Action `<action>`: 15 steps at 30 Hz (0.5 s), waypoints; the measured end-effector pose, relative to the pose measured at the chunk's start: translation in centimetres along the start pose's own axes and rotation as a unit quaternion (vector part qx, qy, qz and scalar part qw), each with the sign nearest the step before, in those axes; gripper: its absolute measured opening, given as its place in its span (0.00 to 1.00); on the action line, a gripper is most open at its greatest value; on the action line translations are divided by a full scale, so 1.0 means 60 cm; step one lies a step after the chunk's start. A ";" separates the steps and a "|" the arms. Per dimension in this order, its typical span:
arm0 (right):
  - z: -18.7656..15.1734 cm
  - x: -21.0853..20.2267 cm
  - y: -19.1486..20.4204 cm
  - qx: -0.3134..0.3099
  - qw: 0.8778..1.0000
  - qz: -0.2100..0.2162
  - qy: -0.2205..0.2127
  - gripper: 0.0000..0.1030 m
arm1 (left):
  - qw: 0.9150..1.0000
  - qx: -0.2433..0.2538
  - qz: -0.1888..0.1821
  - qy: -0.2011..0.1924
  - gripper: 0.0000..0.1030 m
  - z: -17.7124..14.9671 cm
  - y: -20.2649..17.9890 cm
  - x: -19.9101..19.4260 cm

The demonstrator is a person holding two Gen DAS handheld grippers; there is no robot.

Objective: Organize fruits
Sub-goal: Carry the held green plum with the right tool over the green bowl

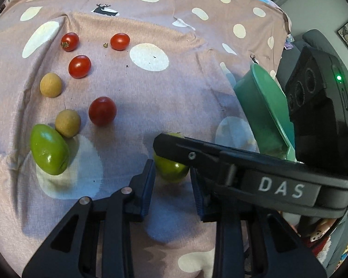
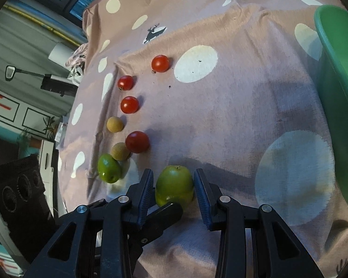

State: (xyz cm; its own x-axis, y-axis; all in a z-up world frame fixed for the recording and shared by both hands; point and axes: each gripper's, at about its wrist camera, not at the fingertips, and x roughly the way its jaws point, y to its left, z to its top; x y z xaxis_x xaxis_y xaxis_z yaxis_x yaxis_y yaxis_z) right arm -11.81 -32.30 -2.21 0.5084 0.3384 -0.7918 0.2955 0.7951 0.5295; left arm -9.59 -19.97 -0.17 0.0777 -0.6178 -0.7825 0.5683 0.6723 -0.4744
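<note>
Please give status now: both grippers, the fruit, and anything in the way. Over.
Right gripper closed on a green fruit on the cloth. Left gripper empty, crossing the right one. Seven fruits loose. Green bowl unobstructed.

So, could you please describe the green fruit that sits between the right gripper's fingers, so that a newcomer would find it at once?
Start at the pink spotted cloth, with the green bowl at its right edge. Near the front edge, the right gripper straddles a green fruit. Unlike the other green fruit, which touches a tan ball at the left, this one sits alone, stem up.
</note>
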 end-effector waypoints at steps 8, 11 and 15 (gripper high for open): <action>-0.004 0.007 0.003 -0.007 1.000 -0.011 0.003 0.36 | 1.000 0.010 0.014 -0.012 0.29 -0.002 -0.013 -0.007; -0.004 -0.005 0.009 -0.015 1.000 -0.008 -0.011 0.36 | 0.999 0.022 0.017 -0.032 0.29 -0.001 -0.024 -0.025; -0.005 -0.039 0.022 -0.031 0.998 -0.001 -0.046 0.36 | 0.997 0.045 0.024 -0.063 0.29 -0.001 -0.047 -0.052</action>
State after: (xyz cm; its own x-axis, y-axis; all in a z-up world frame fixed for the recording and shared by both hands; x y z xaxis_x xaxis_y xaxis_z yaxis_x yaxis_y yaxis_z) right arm -12.85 -31.88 0.28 0.5803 0.2920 -0.7603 0.2470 0.8265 0.5059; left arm -11.47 -19.92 3.60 0.2062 -0.6354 -0.7442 0.6317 0.6673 -0.3947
